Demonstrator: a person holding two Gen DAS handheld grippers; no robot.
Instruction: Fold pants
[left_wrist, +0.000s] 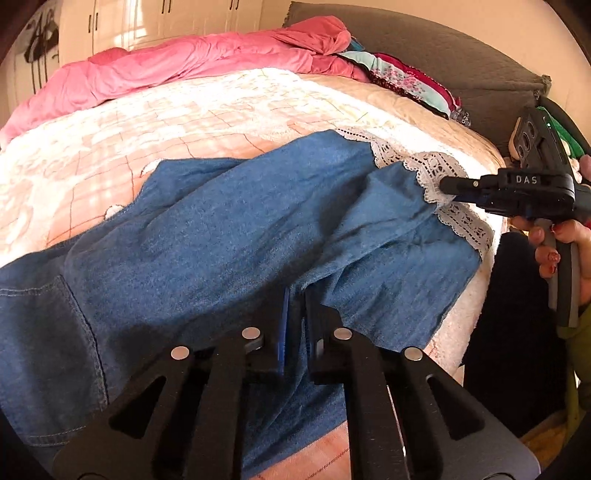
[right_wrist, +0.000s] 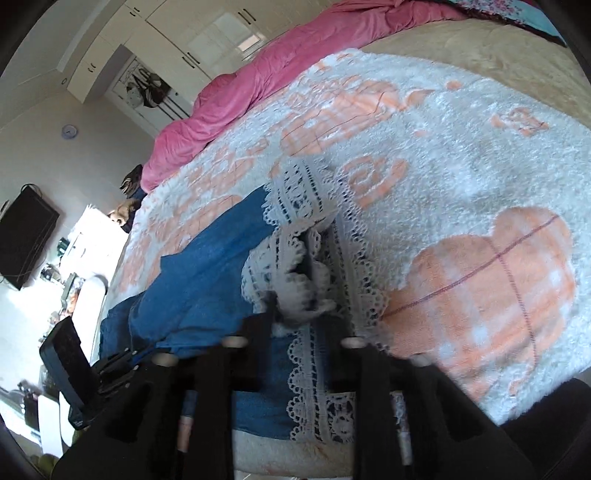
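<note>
The blue pants (left_wrist: 229, 236) lie along the bed's near edge, long axis running from the waist at the left to the lace-trimmed hems by the right-hand corner; the right gripper (left_wrist: 448, 184) is nearer those hems and looks clamped on the lace cuff (right_wrist: 295, 266), held level; the left gripper (left_wrist: 295, 317), fingers nearly together, pinches mid-leg denim.
</note>
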